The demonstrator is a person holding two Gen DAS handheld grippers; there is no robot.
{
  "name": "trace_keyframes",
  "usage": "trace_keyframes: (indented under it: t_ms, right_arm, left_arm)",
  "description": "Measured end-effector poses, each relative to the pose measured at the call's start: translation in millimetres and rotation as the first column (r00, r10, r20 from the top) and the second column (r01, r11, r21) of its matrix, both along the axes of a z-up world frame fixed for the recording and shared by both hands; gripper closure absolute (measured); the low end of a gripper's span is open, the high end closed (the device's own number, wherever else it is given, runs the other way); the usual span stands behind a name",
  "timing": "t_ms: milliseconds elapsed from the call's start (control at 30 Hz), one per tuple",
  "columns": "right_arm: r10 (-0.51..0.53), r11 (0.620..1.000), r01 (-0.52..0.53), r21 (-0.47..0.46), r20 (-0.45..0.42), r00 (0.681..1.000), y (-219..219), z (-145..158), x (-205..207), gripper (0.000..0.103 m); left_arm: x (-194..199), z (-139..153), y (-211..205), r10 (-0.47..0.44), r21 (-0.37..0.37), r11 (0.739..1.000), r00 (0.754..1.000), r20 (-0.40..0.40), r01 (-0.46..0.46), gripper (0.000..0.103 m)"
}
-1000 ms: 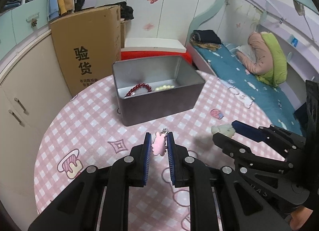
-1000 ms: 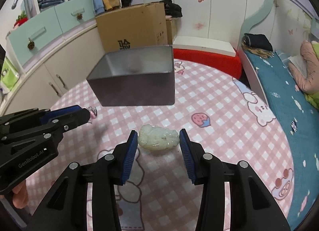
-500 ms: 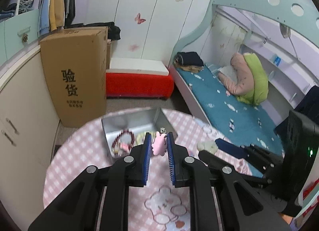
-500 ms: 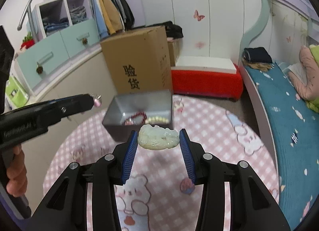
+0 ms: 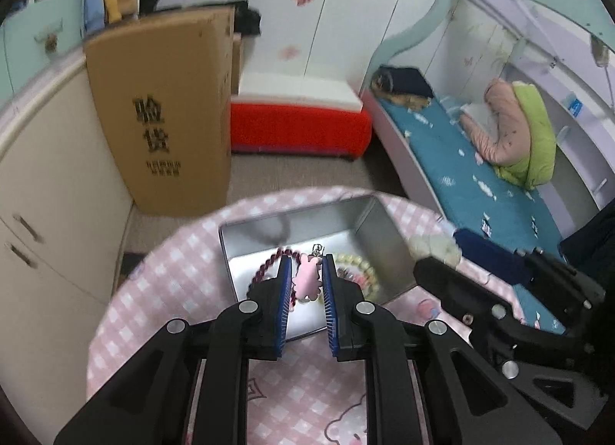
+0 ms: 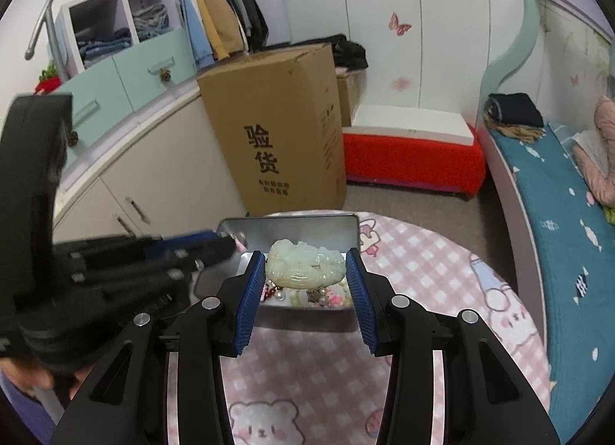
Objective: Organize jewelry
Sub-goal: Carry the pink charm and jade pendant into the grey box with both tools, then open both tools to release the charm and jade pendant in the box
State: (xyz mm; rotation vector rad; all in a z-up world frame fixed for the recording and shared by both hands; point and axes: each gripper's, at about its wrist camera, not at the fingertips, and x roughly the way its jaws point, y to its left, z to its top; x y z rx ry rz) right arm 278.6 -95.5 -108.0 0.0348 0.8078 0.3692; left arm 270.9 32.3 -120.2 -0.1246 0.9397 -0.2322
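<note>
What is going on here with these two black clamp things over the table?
A person is tidying jewelry with a handheld gripper in each hand. The left gripper has its fingers shut on a small pink charm, and the right gripper is holding a pale green carved stone. Both pieces are in the air above an open metal tin on the pink checked tablecloth. The tin already holds a dark red bead bracelet and a pale bead bracelet. Neither held piece has been dropped in yet.

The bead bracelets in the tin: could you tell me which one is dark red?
The dark red bracelet lies in the tin just left of the left gripper; the other bracelet, right of it, has pale yellow-green beads.
</note>
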Motion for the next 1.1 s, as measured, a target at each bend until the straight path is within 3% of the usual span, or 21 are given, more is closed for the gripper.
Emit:
trace_keyframes:
  t_ms: [300, 433, 800, 1100]
  right_arm:
    - [-0.001, 1.0, 0.0, -0.016, -0.069, 0.998, 9.5, -34.2, 25.0, 0.06]
    - [-0.005, 1.0, 0.003, -0.017, -0.083, 0.997, 10.8, -41.3, 29.9, 0.06]
    - [-0.007, 1.0, 0.006, -0.009, -0.097, 0.995, 6.7, -49.0, 33.5, 0.06]
    - [-0.008, 1.0, 0.009, 0.003, -0.101, 0.995, 5.7, -49.1, 33.7, 0.06]
  left_arm:
    - [14.9, -29.2, 11.5, 0.006, -0.034, 0.999, 0.997, -0.071, -0.009, 0.088]
    - [16.8, -31.4, 12.8, 0.015, -0.034, 0.999, 0.997, -0.077, -0.017, 0.082]
    - [15.3, -28.5, 14.3, 0.024, -0.038, 0.999, 0.997, -0.07, -0.026, 0.08]
    - [12.6, -24.9, 18.2, 0.051, -0.033, 0.998, 0.997, -0.059, -0.053, 0.071]
